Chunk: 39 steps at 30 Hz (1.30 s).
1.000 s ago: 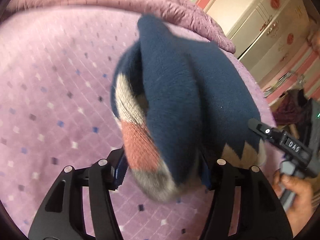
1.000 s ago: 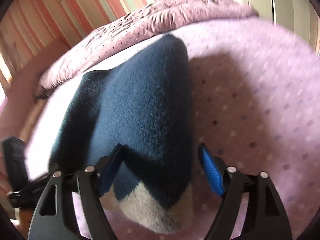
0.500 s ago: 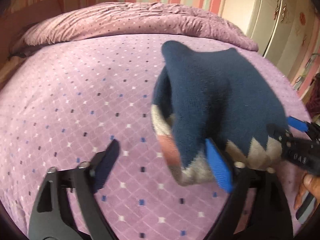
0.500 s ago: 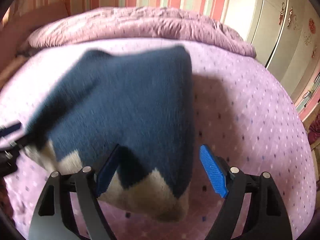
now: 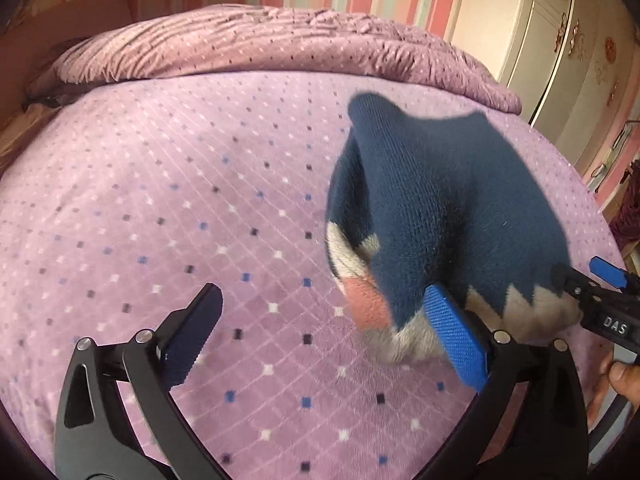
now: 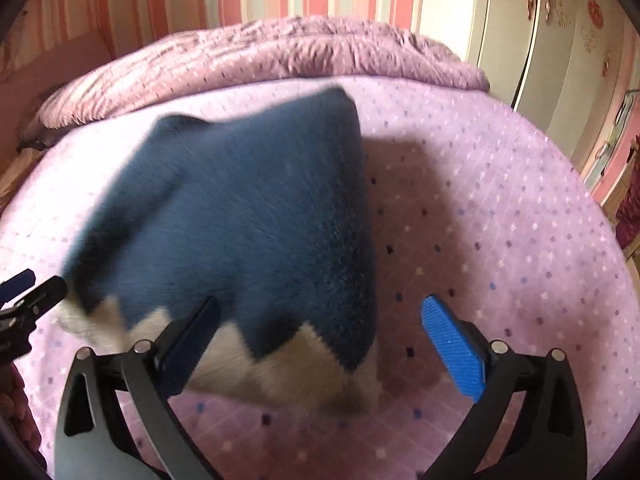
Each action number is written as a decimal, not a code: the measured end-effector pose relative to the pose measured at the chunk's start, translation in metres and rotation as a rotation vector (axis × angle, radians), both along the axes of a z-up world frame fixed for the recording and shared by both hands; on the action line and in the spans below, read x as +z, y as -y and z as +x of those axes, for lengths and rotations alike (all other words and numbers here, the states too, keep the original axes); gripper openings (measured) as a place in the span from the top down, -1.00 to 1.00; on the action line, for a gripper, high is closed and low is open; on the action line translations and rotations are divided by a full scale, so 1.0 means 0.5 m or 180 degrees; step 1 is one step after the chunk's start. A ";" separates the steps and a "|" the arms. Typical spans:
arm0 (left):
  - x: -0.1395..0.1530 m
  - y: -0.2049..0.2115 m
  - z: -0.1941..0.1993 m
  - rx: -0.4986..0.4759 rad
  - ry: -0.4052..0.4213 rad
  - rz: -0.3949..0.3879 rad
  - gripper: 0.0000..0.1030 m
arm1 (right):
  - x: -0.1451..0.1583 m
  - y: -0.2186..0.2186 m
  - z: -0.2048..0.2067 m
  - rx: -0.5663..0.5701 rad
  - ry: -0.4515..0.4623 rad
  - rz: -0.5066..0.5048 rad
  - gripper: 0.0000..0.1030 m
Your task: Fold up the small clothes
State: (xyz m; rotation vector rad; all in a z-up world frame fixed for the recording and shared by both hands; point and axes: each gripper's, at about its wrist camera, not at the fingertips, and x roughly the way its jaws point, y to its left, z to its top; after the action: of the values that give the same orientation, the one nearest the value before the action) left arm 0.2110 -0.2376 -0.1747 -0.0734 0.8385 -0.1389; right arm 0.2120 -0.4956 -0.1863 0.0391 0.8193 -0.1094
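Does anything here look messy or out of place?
Only the navy knit garment: it sits humped and bunched on the purple bedspread, not flat. Both claws, left and right, are open around it. Nothing looks spilled or damaged.

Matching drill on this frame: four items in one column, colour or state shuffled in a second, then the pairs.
1. knit garment
2. bed cover
3. wardrobe
4. left gripper

A. cream doors with red ornaments
B. wide open
C. navy with a cream zigzag hem
D. purple, dotted with small squares

Pairs: 1-C, 2-D, 3-A, 4-B
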 end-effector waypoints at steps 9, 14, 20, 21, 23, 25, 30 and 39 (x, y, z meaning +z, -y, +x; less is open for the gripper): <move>0.169 -0.145 -0.129 0.0077 0.0478 0.0238 -0.94 | 0.175 -0.086 -0.171 0.0226 0.0275 -0.0069 -0.96; 0.205 -0.199 -0.207 -0.0061 0.0502 0.0475 -0.94 | 0.197 -0.140 -0.238 0.0194 0.0218 -0.0149 -0.96; 0.237 -0.235 -0.310 -0.0189 0.0649 0.0694 -0.94 | 0.207 -0.200 -0.295 0.0205 0.0188 -0.0121 -0.96; 0.239 -0.239 -0.322 -0.0184 0.0617 0.0685 -0.94 | 0.213 -0.213 -0.309 0.0224 0.0212 -0.0124 -0.96; 0.237 -0.246 -0.349 -0.0180 0.0536 0.0634 -0.94 | 0.220 -0.226 -0.326 0.0243 0.0250 -0.0150 -0.96; 0.235 -0.251 -0.379 -0.0175 0.0493 0.0579 -0.94 | 0.230 -0.238 -0.346 0.0262 0.0274 -0.0191 -0.96; 0.236 -0.271 -0.443 0.0026 0.0480 0.0451 -0.94 | 0.259 -0.247 -0.395 0.0264 0.0353 -0.0231 -0.96; 0.252 -0.301 -0.485 0.0170 0.0522 0.0250 -0.94 | 0.272 -0.242 -0.445 0.0207 0.0403 -0.0257 -0.96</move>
State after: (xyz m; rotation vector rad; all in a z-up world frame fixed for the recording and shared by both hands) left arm -0.0317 -0.0872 -0.0484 -0.0103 0.6770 -0.0607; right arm -0.0107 -0.3747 -0.0501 -0.0562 0.6885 -0.0778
